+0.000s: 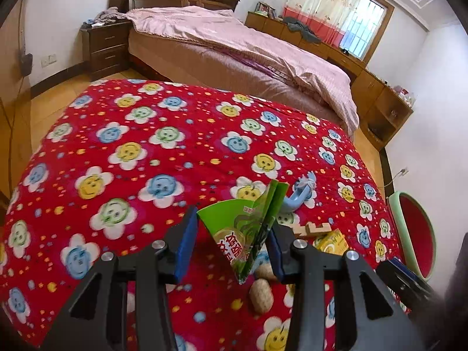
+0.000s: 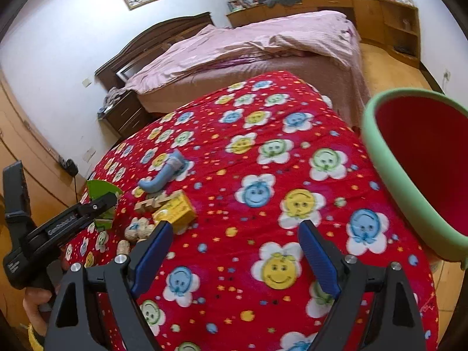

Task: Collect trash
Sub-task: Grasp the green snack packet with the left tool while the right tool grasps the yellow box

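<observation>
Green snack wrapper (image 1: 248, 231), torn open and creased, printed with pale characters, standing tilted on edge between the left gripper (image 1: 234, 245) pads, touching the right pad. Two peanut shells (image 1: 261, 295) lying on the red flowered table cover just below it. Green-rimmed red bin (image 2: 424, 163) beside the table's right edge, mouth open.

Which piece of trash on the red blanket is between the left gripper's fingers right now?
The green wrapper, standing between the left gripper fingers. The peanut shells, yellow box and blue piece lie outside them.
</observation>
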`<state>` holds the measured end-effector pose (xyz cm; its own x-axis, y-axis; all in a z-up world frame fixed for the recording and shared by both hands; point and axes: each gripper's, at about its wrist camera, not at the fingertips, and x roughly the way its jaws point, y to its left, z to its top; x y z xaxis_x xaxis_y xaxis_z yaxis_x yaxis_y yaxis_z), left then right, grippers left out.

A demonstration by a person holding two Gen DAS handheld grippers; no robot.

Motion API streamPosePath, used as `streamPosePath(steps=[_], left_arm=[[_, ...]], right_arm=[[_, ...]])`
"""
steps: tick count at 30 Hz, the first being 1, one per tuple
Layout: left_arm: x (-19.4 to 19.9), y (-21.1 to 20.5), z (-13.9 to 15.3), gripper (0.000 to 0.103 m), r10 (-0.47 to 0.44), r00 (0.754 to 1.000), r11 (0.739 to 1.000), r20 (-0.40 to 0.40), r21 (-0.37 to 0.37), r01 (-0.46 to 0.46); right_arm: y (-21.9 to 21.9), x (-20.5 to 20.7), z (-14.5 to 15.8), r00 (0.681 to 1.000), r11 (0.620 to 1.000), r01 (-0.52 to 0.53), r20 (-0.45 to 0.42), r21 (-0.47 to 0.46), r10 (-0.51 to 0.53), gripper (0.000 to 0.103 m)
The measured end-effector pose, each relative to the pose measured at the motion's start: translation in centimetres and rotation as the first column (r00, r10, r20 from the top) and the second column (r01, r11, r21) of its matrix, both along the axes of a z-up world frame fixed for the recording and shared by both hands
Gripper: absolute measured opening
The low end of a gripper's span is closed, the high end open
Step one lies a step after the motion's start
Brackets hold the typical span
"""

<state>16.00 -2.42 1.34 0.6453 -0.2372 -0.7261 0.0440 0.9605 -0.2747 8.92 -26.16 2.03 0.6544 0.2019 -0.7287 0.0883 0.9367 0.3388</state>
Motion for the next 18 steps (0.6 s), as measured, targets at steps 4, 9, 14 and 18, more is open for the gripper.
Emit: streamPosePath(steps=[4,9,14,18], left_arm=[[-1.1,1.3,0.3,0.044,0.034,0.999,0.999,0.001,0.011,-0.034],[-2.0,2.5,0.2,0.044,0.067,0.998,0.998,-0.005,0.016,-0.067],[-2.6,3.1,0.0,0.044,0.077,0.997,0.997,-0.009,0.017,-0.076],[-2.8,3.3,-0.1,0.044,0.081,0.997,0.997,-0.009,0.015,-0.081]], right_arm=[[1.4,0.7,0.2,0.999,0.999,-0.042,0.004,-0.019,0.042,0.089],[3.7,2.1,0.2,0.994,0.993,-0.107,0.004,-0.048,0.108,0.089],[5.3,3.5,-0.7,0.989,0.987,-0.147,-0.012,-0.073,0.146,0.089],[5.8,4.4,-1.7,0.989,0.986,-0.146,-0.032,-0.080,0.144,0.085]])
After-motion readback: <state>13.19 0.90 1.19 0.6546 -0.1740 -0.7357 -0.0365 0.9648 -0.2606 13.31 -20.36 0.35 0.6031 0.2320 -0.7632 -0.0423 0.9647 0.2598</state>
